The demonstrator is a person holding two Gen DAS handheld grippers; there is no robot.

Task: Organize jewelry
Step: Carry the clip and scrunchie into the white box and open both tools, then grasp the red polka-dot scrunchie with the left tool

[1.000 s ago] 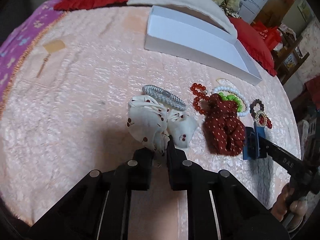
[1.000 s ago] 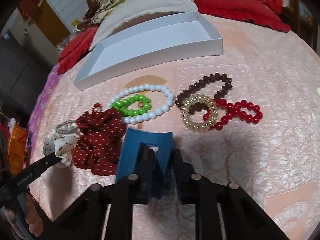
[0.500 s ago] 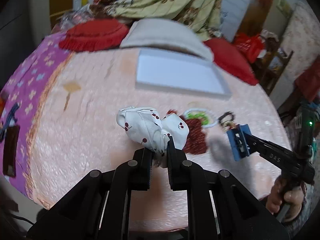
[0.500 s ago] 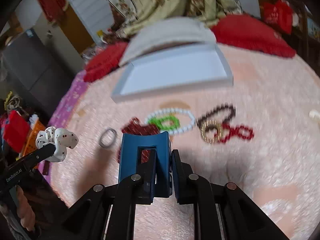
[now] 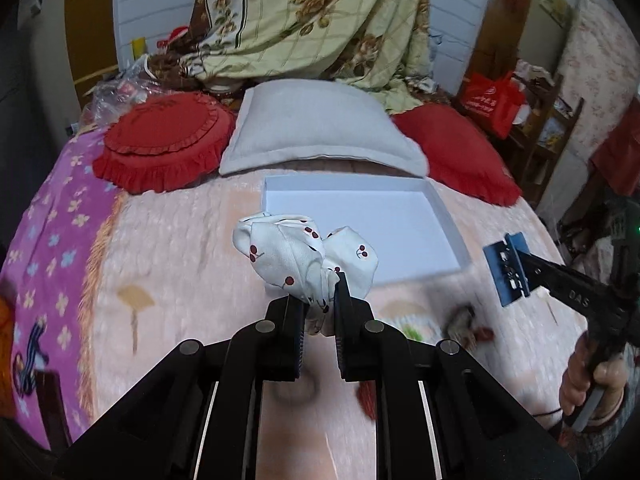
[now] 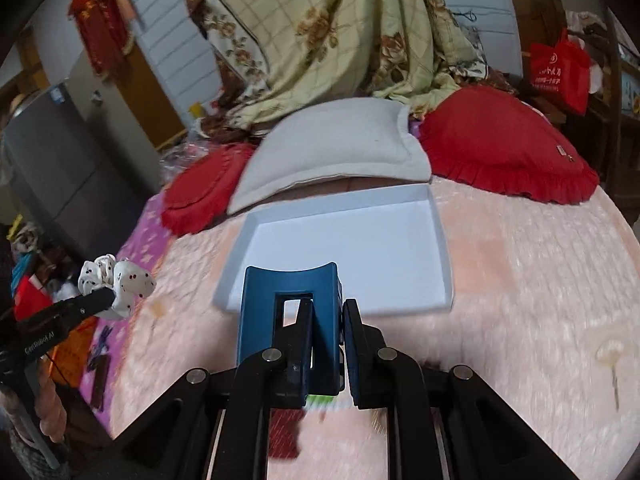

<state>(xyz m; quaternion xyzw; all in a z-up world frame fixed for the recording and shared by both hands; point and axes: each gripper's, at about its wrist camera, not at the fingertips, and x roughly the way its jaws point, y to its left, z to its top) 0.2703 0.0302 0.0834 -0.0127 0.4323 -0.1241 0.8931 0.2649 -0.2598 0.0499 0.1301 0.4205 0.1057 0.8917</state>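
Observation:
My left gripper [image 5: 320,300] is shut on a white scrunchie with red cherries [image 5: 296,252], held in the air in front of the white open box [image 5: 360,216]. My right gripper [image 6: 326,312] is shut on a blue hair claw clip [image 6: 288,304], also lifted, with the white box [image 6: 352,240] just beyond it. In the left wrist view the blue clip [image 5: 506,274] hangs at the right. The scrunchie [image 6: 116,280] shows at the left of the right wrist view. The inside of the box is bare.
The box lies on a pink bedspread [image 5: 180,248]. Behind it are a grey pillow [image 5: 320,124] and red frilled cushions [image 5: 164,140]. Blurred beads and a dark red scrunchie [image 6: 284,428] lie below the grippers. A hand [image 5: 592,384] holds the right gripper.
Both grippers have risen off the bedspread, carrying the white scrunchie and the blue clip up. The jewelry pile has dropped below them, and the box now sits just ahead.

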